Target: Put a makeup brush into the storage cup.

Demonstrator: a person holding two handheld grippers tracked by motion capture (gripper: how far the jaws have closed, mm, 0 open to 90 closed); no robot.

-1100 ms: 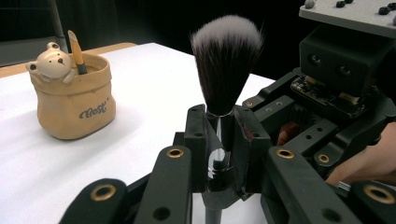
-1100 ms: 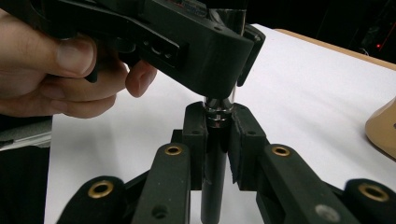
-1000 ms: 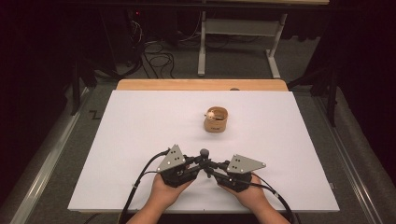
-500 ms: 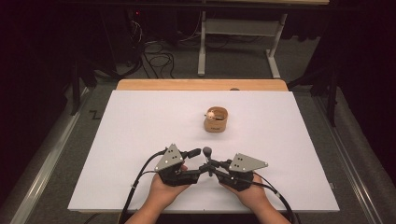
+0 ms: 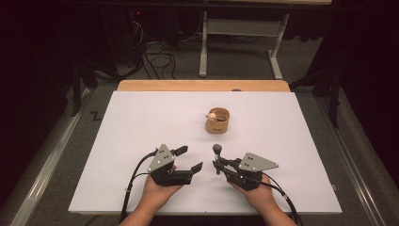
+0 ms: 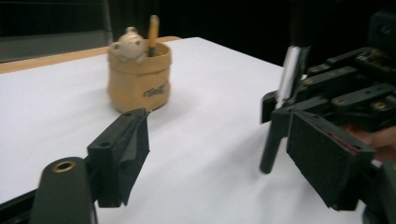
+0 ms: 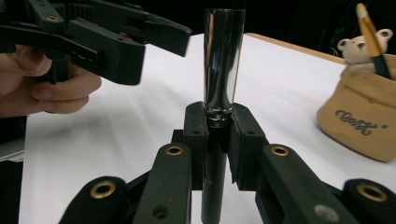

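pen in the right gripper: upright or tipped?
Upright. The right gripper is shut on the pen, which stands vertical between the pads, silver cap on top; the high view agrees.

Tan pot [image 5: 217, 122], dark lettering; black tongs [image 5: 188, 159]; chrome-and-black pen [image 7: 223, 65]; white table [image 5: 141, 122].

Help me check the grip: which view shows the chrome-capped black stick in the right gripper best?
The right gripper view: the stick stands upright, close and sharp, clamped between the right gripper pads. The high view shows it small. The left gripper view shows it blurred at the side.
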